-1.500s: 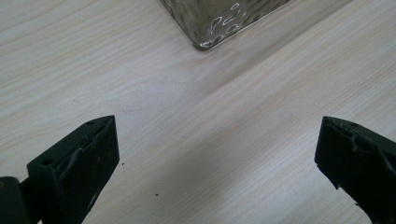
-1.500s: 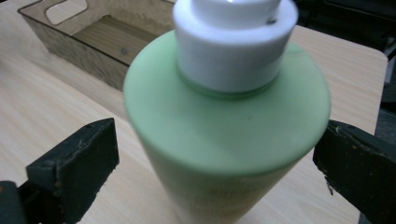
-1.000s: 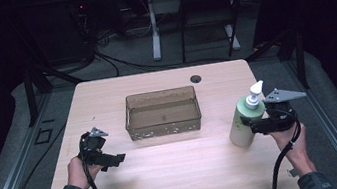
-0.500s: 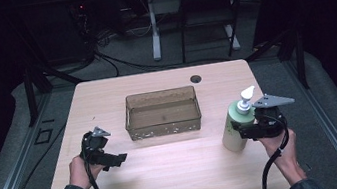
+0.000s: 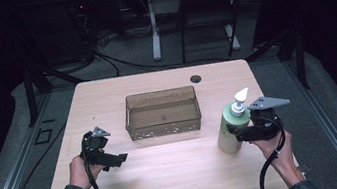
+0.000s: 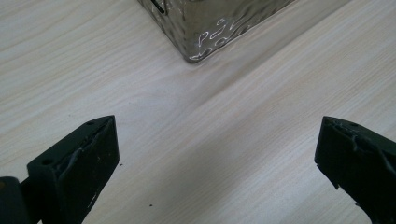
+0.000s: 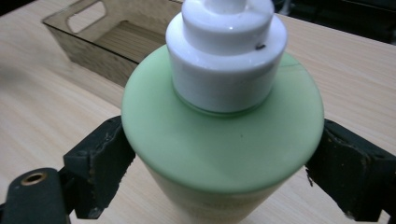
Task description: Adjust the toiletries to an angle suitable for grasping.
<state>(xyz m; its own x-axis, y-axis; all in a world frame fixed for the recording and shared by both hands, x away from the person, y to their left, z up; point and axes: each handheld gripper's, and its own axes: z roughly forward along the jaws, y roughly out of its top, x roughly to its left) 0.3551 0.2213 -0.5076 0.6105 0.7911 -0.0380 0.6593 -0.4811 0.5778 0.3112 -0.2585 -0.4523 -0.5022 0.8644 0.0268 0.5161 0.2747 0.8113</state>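
Observation:
A pale green pump bottle [image 5: 229,133] with a white pump head stands upright on the table's right side. My right gripper [image 5: 237,134] holds it just under the shoulder. In the right gripper view both black pads touch the green bottle [image 7: 224,140] on either side of my right gripper [image 7: 219,158], whose jaws have just been opening a little with the bottle still between them. My left gripper [image 5: 118,159] rests open at the left front. In the left gripper view its jaws [image 6: 217,149] stand wide apart over bare wood.
A clear brownish plastic tray [image 5: 163,125] sits empty in the middle of the table, and its corner [image 6: 210,28] lies just beyond the left jaws. A round dark cable hole [image 5: 196,78] is near the far edge. Cables trail from both grippers.
The right gripper has carried the bottle leftward and a bit nearer the front edge. The left gripper has stayed in place.

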